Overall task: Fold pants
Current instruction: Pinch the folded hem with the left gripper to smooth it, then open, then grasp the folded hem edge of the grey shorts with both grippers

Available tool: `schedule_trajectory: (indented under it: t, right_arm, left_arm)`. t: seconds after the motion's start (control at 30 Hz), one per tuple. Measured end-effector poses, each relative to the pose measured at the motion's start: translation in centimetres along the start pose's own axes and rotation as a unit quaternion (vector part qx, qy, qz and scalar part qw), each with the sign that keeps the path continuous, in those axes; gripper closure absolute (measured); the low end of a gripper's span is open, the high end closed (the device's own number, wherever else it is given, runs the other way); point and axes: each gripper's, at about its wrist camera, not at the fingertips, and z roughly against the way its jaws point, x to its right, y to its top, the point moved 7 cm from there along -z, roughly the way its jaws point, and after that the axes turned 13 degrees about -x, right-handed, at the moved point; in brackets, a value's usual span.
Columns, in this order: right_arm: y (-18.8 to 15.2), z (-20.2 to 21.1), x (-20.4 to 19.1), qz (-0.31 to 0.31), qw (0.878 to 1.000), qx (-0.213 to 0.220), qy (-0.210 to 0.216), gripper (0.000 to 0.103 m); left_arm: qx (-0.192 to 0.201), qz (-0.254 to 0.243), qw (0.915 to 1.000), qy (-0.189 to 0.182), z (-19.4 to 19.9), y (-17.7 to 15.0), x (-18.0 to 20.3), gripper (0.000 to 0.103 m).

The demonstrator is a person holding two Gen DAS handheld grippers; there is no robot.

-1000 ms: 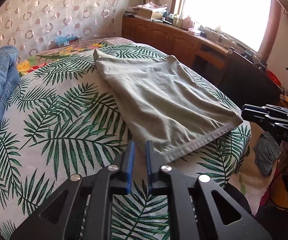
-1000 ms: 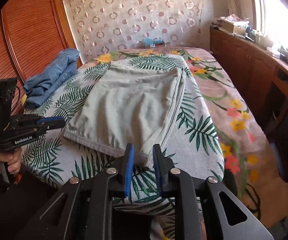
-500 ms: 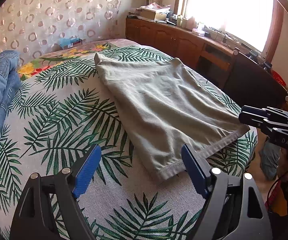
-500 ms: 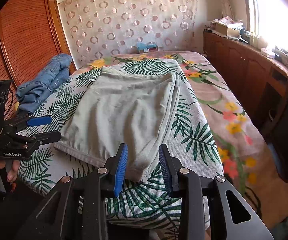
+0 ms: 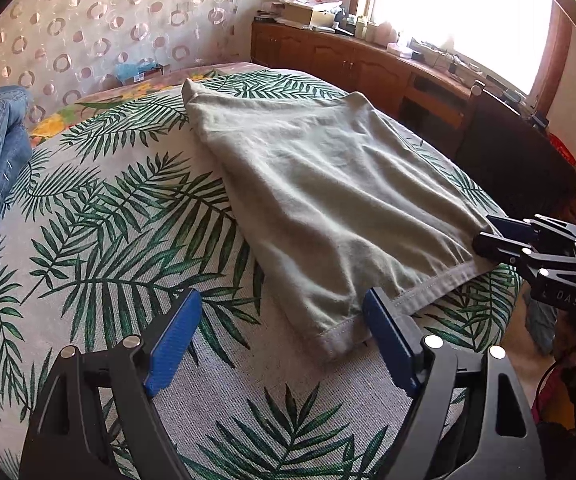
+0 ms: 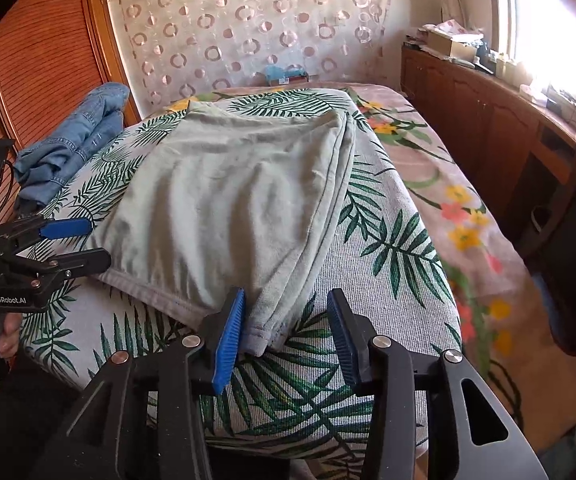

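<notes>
Bed [image 5: 88,240] unchanged; both tongs opened, released pants [image 5: 328,200] lying flat.

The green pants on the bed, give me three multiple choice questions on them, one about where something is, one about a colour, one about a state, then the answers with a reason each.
1. Where do the blue jeans lie?
A. on top of the green pants
B. at the bed's far left edge, apart from the green pants
C. on the wooden cabinet

2. What colour are the pads of the left hand-held gripper?
A. red
B. blue
C. white

3. How does the right hand-held gripper stand?
A. shut on the blue jeans
B. out of view
C. open, with the pants' near hem corner between its fingers

Answers:
1. B: bare leaf-print cover separates the two garments.
2. B: both inner faces show blue.
3. C: a gap shows beside the hem corner, and the jaws have just been opening.
</notes>
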Motion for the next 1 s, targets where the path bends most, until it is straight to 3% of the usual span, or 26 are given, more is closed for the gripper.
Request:
schedule_trajectory:
  t: [0.47, 0.77, 1.0]
  right_arm:
    - [-0.6, 0.2, 0.2, -0.002, 1.0, 0.003, 0.008, 0.059]
    - [-0.8, 0.2, -0.3, 0.002, 1.0, -0.002, 0.027, 0.059]
    - [-0.7, -0.1, -0.8, 0.007, 0.999, 0.0, 0.037, 0.066]
  left_arm:
    - [0.003, -0.006, 1.0, -0.007, 0.1, -0.1, 0.0, 0.016]
    - [-0.003, -0.023, 0.9987, -0.045, 0.8, -0.6, 1.5, 0.057]
    - [-0.008, -0.026, 0.9982, -0.053, 0.9, -1.0, 1.9, 0.061]
